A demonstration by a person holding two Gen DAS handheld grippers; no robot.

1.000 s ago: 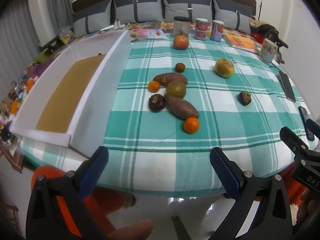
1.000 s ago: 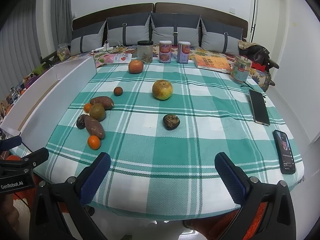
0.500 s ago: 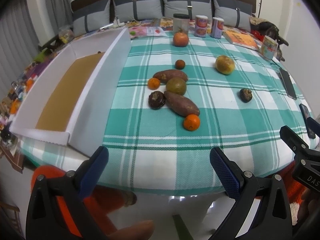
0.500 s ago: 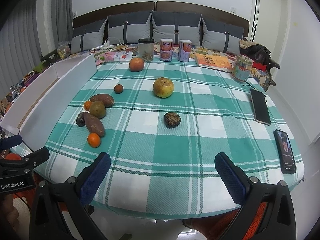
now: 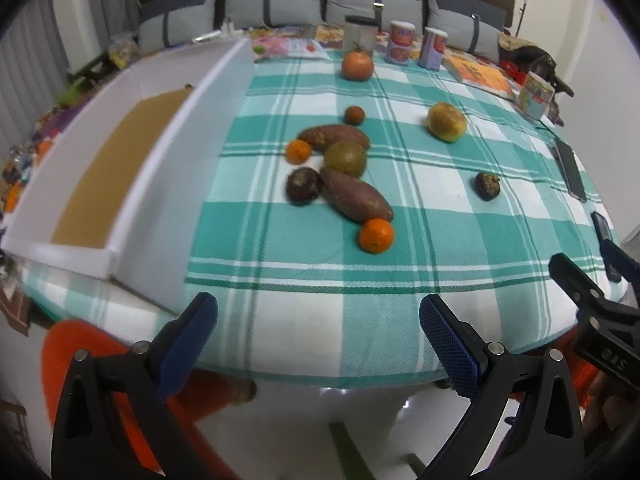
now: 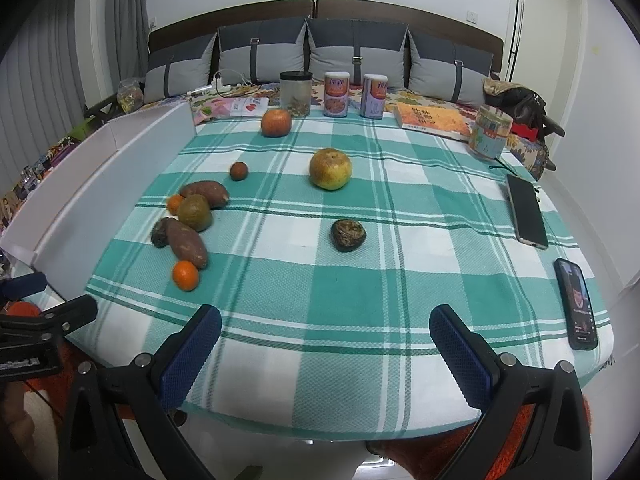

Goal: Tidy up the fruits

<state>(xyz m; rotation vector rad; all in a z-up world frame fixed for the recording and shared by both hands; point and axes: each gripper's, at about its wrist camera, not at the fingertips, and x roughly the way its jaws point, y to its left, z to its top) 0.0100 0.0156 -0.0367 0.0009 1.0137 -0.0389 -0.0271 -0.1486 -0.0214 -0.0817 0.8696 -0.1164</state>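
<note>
We judge that nothing is sorted yet: the white box (image 5: 132, 184) at the left gripper's ten o'clock is empty. Both the left gripper (image 5: 318, 334) and the right gripper (image 6: 325, 346) hang off the near edge of the desk (image 6: 360, 292), jaws spread wide and holding nothing. The nearest fruit, a small orange (image 5: 376, 235), lies at the left jaws' twelve o'clock, just beside a sweet potato (image 5: 356, 199). We should come down over the orange from above, so we don't nudge the potato. The wrinkled dark fruit (image 6: 348, 235) sits at the right jaws' twelve o'clock, well apart.
</note>
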